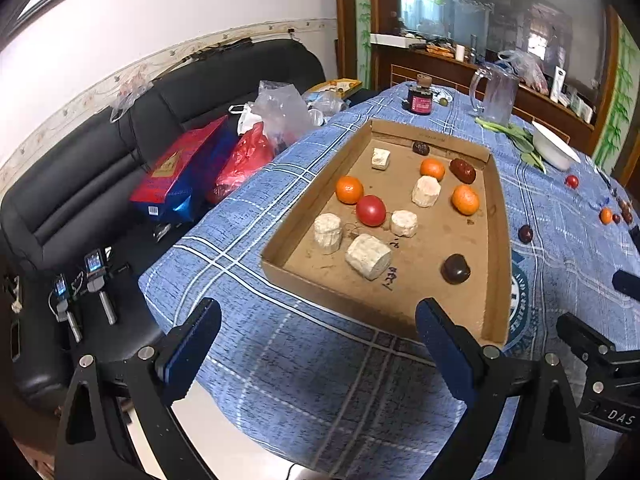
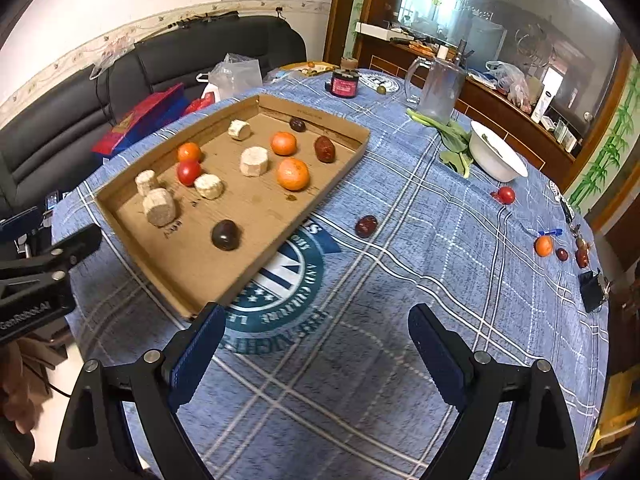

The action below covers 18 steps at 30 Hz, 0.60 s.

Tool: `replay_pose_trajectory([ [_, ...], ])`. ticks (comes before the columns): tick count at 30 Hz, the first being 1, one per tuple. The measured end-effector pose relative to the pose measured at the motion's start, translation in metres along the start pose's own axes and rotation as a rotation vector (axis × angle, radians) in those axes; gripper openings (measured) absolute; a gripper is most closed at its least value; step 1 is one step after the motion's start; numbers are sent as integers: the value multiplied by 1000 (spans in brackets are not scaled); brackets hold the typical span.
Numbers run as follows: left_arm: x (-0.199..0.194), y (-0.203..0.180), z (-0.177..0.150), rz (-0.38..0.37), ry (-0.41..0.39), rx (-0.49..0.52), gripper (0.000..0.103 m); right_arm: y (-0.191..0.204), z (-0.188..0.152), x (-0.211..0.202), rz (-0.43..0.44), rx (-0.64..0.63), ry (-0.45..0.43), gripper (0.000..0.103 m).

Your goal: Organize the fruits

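A shallow cardboard tray (image 1: 304,208) (image 2: 336,168) sits on the blue checked tablecloth. It holds three oranges (image 1: 349,189), a red tomato (image 1: 371,210) (image 2: 188,172), dark red jujubes (image 1: 462,170), a dark plum (image 1: 455,268) (image 2: 226,234) and several pale cylindrical chunks (image 1: 368,256). Loose on the cloth lie a jujube (image 2: 366,226) (image 1: 525,233), a tomato (image 2: 506,195) and a small orange (image 2: 543,246). My left gripper (image 1: 318,316) is open above the tray's near edge. My right gripper (image 2: 316,320) is open and empty, near the tray's right corner.
A glass jug (image 2: 438,88), a dark jar (image 2: 344,82), green leaves (image 2: 454,142) and a white bowl (image 2: 498,156) stand at the table's far side. A black sofa (image 1: 100,168) with bags lies left of the table. Small items lie near the right edge (image 2: 592,284).
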<state>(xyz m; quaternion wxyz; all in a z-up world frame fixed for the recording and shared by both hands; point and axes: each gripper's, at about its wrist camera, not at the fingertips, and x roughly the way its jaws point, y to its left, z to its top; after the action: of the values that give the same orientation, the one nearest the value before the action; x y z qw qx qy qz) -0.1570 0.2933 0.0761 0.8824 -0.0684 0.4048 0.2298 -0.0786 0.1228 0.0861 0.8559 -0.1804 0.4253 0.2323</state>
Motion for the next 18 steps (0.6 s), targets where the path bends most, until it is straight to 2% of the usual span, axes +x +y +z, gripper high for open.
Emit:
replay_pose_trajectory([
  [10, 14, 7, 11, -98, 11, 126, 98, 16, 3, 0, -15, 138, 35, 95],
  [18, 15, 5, 15, -153, 1, 138, 98, 22, 7, -3, -58, 147, 29, 95],
])
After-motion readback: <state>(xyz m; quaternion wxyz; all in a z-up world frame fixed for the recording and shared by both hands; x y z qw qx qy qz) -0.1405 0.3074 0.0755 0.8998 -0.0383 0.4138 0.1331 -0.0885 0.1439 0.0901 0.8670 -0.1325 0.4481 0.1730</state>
